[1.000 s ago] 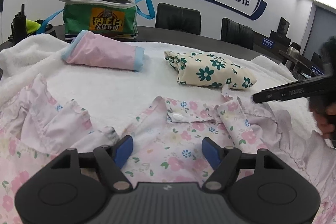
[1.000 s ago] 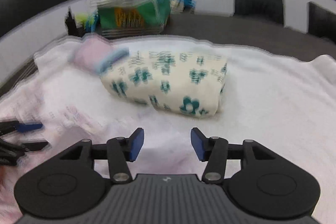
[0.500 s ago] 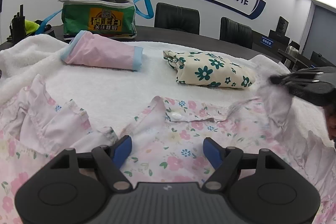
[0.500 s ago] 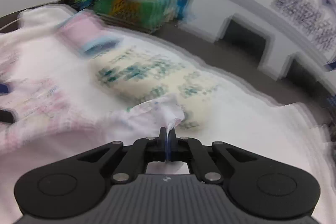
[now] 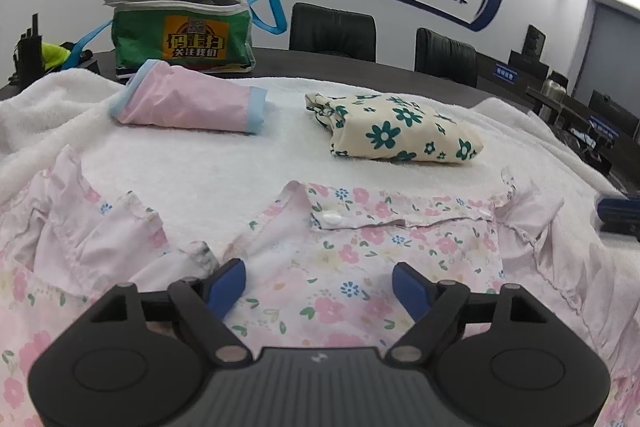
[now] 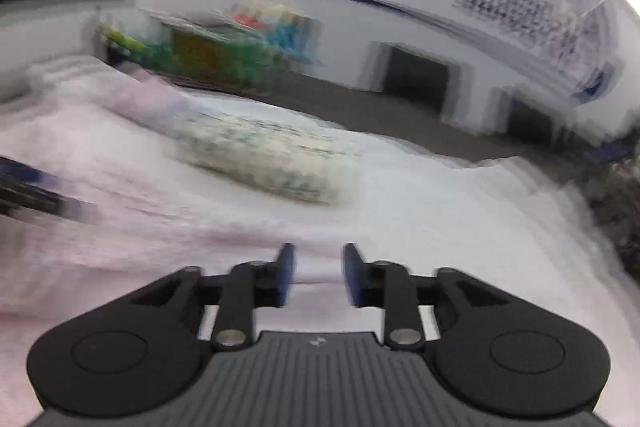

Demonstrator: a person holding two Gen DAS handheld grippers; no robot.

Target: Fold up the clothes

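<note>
A pink floral garment [image 5: 360,239] with ruffled sleeves lies spread, collar away from me, on a white towel [image 5: 240,163]. My left gripper [image 5: 320,275] hovers low over its chest; the jaws are opening and nothing is pinched between them. In the blurred right wrist view my right gripper [image 6: 318,273] is over the garment's pale pink edge [image 6: 120,247]. Its jaws are opening too, with no cloth between the pads. The right gripper's tip [image 5: 618,211] shows at the right edge, just beyond the right sleeve.
Behind the garment lie two folded pieces: a pink one with blue trim [image 5: 188,105] and a cream one with green flowers [image 5: 400,135]. A green bag [image 5: 184,35] stands on the dark table beyond. Black chairs [image 5: 332,31] line the wall.
The right gripper shut on the garment's right shoulder, drew it out to the right, then let go. That side now lies flat. The left gripper stayed put and widened a little.
</note>
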